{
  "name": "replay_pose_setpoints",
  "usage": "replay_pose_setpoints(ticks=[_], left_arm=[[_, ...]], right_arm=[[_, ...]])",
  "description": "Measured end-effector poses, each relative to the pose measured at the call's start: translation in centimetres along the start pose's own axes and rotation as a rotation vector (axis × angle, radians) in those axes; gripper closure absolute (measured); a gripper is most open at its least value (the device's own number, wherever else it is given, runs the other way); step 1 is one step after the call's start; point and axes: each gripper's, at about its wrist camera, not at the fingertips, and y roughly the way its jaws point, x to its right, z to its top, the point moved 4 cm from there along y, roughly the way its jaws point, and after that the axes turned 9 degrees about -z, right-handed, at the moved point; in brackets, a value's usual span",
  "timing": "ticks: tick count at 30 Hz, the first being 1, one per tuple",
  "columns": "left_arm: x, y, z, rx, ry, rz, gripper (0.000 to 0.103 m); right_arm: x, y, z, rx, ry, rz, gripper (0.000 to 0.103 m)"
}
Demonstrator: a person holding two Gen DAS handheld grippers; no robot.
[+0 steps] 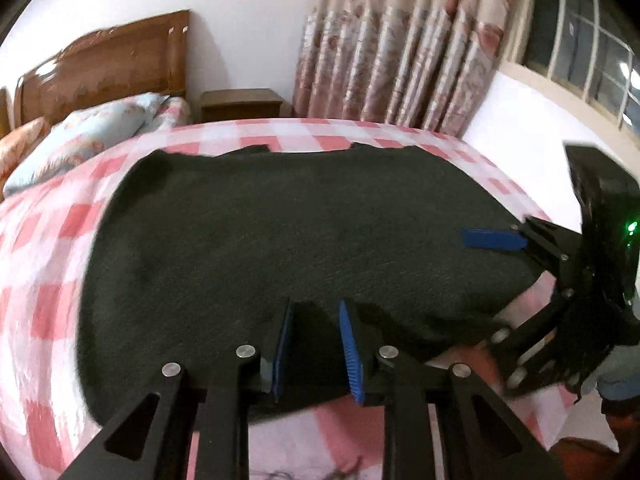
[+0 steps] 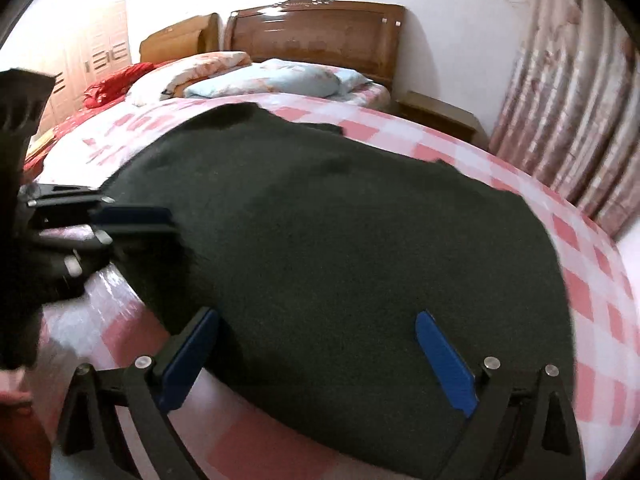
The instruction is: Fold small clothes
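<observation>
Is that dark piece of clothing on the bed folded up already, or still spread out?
Mostly spread out: the dark garment lies flat across the checked bedspread, only its near hem looking bunched near the left gripper.

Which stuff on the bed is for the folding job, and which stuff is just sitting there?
For the job:
- black garment, spread flat on the checked bedsheet
- left hand-held gripper, pinching its near edge
- right hand-held gripper, open over it

Just lying about:
- blue pillow
- red bedding
- nightstand
- curtain
</observation>
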Motion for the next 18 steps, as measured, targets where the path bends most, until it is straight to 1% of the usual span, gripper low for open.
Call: replay_pose_setpoints(ticks=[4,5,7,9,11,13,18], left_arm=[[-1.5,-2.0,-1.0,0.023,-0.052,0.052,0.078],[-1.9,-2.3,-1.4,0.023,-0.067,0.058,0.078],[-2.6,-2.3,-2.1,0.023,-0.095,0.045,0.078],[-2.8,-2.2,-2.2,0.024,-0.103,0.041,0.078],[-2.5,-2.1,-2.1,0.015,-0.088,0.061,0.078],[-2.3,-2.0,-2.2,0.013,-0.07,0.076,0.077],[-2.3,-2.0,-2.4,0.017,-0.077,0.068,0.078]], right_arm=[[3.5,-1.7,-2.2,0.012,0.07,-0.067,0.0],[4.6,-1.9,-3.0,0.015,0.101,-0.073,0.0],[5.7,-2.4,-4.0,0.036,0.135,-0.044,0.0],[5.6,-2.1,-3.8,0.032,0.119,-0.06,0.0],[5.1,-1.9,-3.6,0.019,0.101,-0.084,0.0],[5.1,-1.8,-3.5,0.016,0.106,-0.089,0.0],[5.0,-2.2,-3.8,0.013,0.105,-0.088,0.0]])
